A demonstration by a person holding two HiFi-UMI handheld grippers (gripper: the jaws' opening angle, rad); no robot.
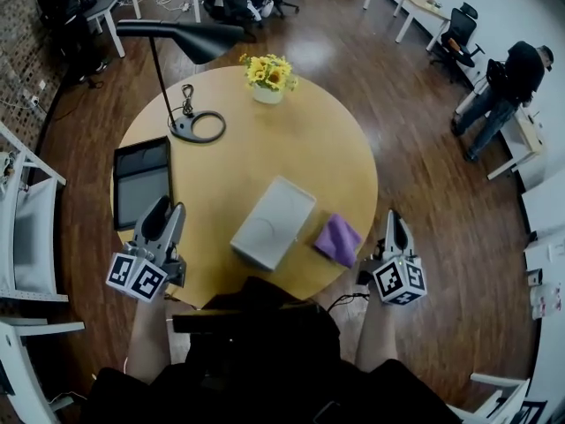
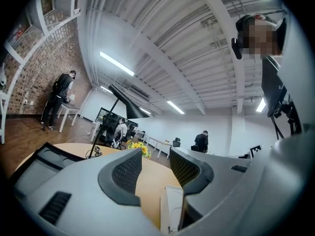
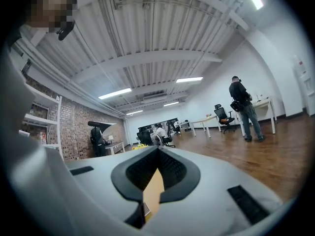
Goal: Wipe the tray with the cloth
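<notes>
A white rectangular tray (image 1: 272, 223) lies slanted on the round wooden table (image 1: 300, 140), near its front. A purple cloth (image 1: 338, 239) lies crumpled just right of the tray, touching nothing else. My left gripper (image 1: 169, 205) hovers over the table's front left edge, well left of the tray, with its jaws close together and nothing between them. In the left gripper view, the left gripper (image 2: 155, 154) points level over the table, and the tray (image 2: 173, 208) shows low between the jaws. My right gripper (image 1: 394, 215) hangs just off the table's right edge, beside the cloth. In the right gripper view, the right gripper (image 3: 157, 149) has its tips touching and holds nothing.
A dark flat panel (image 1: 141, 181) lies at the table's left. A black desk lamp (image 1: 196, 126) stands behind it, and a pot of yellow flowers (image 1: 268, 76) sits at the far edge. A person (image 1: 508, 82) stands by desks at the right. White shelving (image 1: 26, 237) flanks the left.
</notes>
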